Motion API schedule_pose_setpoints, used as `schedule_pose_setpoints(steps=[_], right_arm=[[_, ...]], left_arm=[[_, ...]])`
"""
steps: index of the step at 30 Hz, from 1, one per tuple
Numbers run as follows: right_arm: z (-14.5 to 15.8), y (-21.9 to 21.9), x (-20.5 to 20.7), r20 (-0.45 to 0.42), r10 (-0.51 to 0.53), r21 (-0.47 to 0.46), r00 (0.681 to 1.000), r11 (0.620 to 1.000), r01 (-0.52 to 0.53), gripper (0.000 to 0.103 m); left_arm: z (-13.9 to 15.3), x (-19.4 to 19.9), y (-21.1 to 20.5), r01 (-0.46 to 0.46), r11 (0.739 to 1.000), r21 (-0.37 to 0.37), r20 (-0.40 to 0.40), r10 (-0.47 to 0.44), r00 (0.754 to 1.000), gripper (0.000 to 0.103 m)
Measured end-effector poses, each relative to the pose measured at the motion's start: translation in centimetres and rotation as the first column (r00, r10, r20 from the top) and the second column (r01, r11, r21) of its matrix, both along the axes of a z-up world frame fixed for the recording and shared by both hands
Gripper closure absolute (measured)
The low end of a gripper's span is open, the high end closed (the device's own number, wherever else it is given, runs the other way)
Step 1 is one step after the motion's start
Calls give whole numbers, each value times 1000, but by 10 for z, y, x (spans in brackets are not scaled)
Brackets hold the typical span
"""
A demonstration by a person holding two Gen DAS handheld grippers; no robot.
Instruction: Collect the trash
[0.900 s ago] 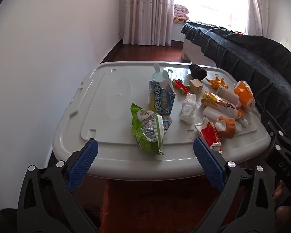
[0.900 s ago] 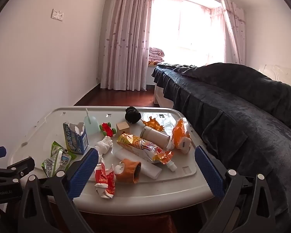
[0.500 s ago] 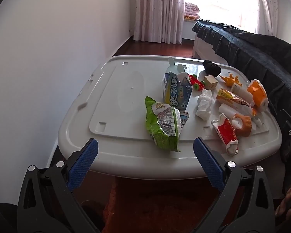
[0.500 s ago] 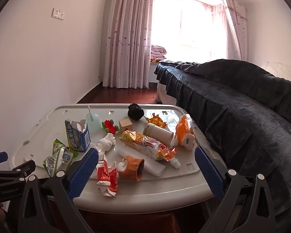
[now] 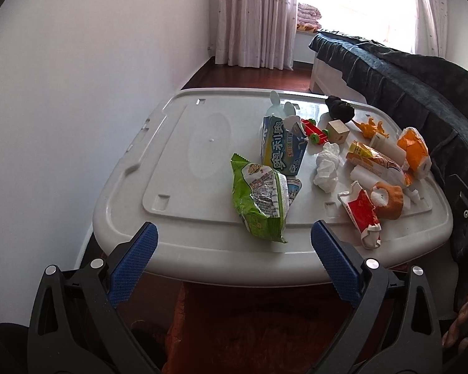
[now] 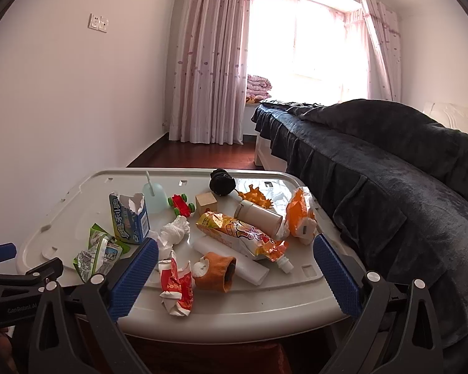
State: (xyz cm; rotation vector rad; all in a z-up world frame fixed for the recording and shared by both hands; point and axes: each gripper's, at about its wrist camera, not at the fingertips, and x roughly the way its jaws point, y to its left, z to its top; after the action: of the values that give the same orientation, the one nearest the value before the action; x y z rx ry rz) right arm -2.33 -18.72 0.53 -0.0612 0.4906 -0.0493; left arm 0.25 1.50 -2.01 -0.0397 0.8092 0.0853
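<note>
Clearly both pairs of fingers, left gripper and right gripper, gape wide and empty short of the tabletop, so I'd ease the left forward to straddle the green snack bag just ahead.

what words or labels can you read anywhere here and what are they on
"奥利奥", large white characters on the blue carton.
"GenRobot.AI", partly cut off, on the body of the left gripper as seen from the right wrist.
Green snack bag: small print, too blurred to read.
Yellow pouch and red wrapper: printing too crumpled to read.
</note>
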Motion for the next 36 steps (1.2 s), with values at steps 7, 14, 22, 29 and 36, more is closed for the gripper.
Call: schedule_pose_setpoints(steps=[7, 14, 22, 29, 36], right_arm=[[1, 0, 0, 2, 1, 0, 1000, 1000, -1, 5], [0, 0, 0, 1, 1, 0, 1000, 1000, -1, 5], [1, 0, 0, 1, 1, 2, 1000, 1000, -1, 5], [1, 1, 0, 2, 1, 3, 1000, 1000, -1, 5], [1, 2, 0, 1, 1, 3, 1000, 1000, -1, 5]], left_arm=[[0, -1, -2, -8, 1000, 7, -3, 8, 1000, 7], [0, -1, -1, -15, 1000, 6, -5, 15, 1000, 7], [-1, -1, -1, -16, 1000, 10, -5, 16, 1000, 7], [0, 0, -2, -18, 1000, 9, -6, 18, 1000, 7], [0, 0, -2, -19, 1000, 11, -6, 19, 1000, 7]])
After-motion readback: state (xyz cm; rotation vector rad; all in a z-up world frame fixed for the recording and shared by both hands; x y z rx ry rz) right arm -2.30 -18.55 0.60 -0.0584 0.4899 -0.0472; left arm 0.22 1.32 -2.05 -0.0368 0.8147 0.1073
